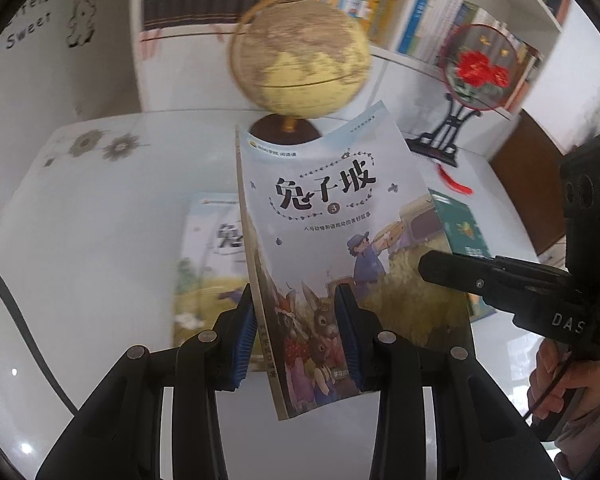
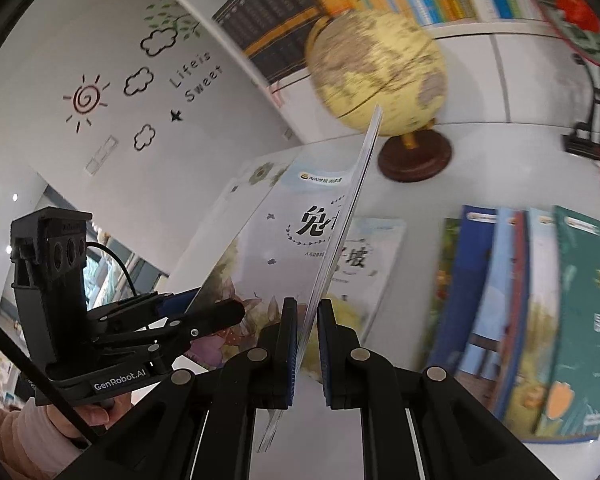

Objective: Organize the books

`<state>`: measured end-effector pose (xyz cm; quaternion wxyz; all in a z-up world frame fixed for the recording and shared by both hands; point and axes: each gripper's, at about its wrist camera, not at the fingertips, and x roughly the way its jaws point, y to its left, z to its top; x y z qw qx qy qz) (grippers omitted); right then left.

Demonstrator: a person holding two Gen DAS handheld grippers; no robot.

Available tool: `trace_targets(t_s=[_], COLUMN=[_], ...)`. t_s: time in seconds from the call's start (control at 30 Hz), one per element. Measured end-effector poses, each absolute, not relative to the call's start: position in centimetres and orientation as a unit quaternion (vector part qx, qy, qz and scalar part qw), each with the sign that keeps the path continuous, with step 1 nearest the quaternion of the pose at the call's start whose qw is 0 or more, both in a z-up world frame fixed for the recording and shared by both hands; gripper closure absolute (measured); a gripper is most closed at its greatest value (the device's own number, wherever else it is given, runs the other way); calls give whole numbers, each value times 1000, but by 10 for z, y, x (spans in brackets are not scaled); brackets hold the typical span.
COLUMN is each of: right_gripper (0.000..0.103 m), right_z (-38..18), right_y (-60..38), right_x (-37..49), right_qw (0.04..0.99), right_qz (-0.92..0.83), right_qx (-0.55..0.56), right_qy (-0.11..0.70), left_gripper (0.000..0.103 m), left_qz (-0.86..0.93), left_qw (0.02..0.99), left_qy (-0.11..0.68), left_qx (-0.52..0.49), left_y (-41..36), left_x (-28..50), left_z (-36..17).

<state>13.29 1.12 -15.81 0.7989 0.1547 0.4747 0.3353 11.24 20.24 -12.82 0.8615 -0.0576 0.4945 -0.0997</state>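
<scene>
A white table (image 1: pixel 80 208) is seen with bare room at 9 o'clock. A book (image 1: pixel 332 216) titled "兔子坡 3" is held above it, clamped by the left gripper (image 1: pixel 296 332) and the right gripper (image 2: pixel 307 350); "GenRobot.AI" is read on the left.

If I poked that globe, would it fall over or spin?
The globe probably spins easily, since its ball hangs in a curved arm. It likely would not tip from a light poke: a wide dark base sits flat on the table. A harder shove up high might topple it, because the big ball rides on a thin stem.
</scene>
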Motion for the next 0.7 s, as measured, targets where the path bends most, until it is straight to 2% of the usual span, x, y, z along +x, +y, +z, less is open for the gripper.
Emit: trace_targets(t_s=[0.3,0.7], right_gripper=[93,93], right_z=[-183,-227], right_y=[60,76], right_x=[148,166], right_qw=[782,766], right_qz=[337,304], right_qx=[144,164], right_qy=[504,542], left_gripper=[69,69], left_qz=[-78,-76], left_qw=[853,836], left_qy=[511,537], left_qx=[-78,-88], left_y=[239,253], left_x=[123,145], left_z=[-157,-191])
